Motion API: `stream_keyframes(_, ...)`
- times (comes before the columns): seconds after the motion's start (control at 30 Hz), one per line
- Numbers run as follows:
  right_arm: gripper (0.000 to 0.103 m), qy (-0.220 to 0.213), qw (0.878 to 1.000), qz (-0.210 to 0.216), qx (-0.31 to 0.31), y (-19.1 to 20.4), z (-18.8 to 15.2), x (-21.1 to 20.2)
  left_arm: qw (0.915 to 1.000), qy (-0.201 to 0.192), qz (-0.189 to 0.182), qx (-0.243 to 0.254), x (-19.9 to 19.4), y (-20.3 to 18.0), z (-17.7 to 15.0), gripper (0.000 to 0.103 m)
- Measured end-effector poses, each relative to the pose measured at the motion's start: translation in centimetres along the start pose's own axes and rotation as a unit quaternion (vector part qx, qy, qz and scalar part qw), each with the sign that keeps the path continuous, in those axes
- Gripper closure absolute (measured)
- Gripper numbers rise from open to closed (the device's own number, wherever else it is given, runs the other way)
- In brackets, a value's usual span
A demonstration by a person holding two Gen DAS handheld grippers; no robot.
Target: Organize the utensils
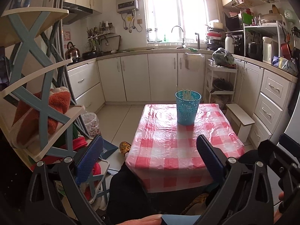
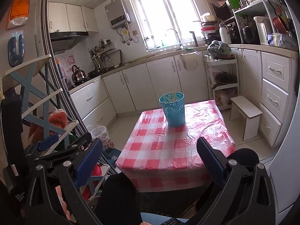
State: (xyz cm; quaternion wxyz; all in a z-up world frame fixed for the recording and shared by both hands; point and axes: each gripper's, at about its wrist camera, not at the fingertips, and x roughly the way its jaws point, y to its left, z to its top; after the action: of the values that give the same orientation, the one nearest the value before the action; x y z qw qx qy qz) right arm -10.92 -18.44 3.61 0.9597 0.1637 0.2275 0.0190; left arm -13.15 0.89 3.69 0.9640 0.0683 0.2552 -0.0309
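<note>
A turquoise perforated holder (image 1: 187, 108) (image 2: 173, 109) stands upright at the far end of a small table with a red-and-white checked cover (image 1: 180, 146) (image 2: 168, 150). Several pale chopsticks (image 1: 186, 94) (image 2: 171, 96) stick up out of it. My left gripper (image 1: 150, 144) is open over the table's near edge, nothing between its blue pads. My right gripper (image 2: 150, 146) is open too, also held back from the holder and empty. The left gripper's body shows at the left of the right wrist view.
A blue-and-cream shelf rack (image 1: 37, 86) (image 2: 37, 97) stands close on the left, a bin (image 1: 91, 121) beside it. A white stool (image 1: 241, 120) (image 2: 247, 116) sits right of the table. Kitchen cabinets ring the room. The person's dark-clad knees (image 2: 120, 193) and a slipper (image 1: 125, 147) lie below the table's near edge.
</note>
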Motion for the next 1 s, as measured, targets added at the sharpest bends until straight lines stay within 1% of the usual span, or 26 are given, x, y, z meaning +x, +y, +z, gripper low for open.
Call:
stream_keyframes(0.3,0.007,-0.014,1.000,-0.001,-0.006,0.5,-0.5,-1.1,0.9999,-0.003,0.004,-0.010,-0.8,0.8,-0.4,0.008)
stream_keyframes(1.0,0.007,-0.009,1.000,-0.001,-0.026,1.8,-1.5,-1.8,0.9996,-0.001,0.003,-0.028,-1.8,2.2,-1.3,0.008)
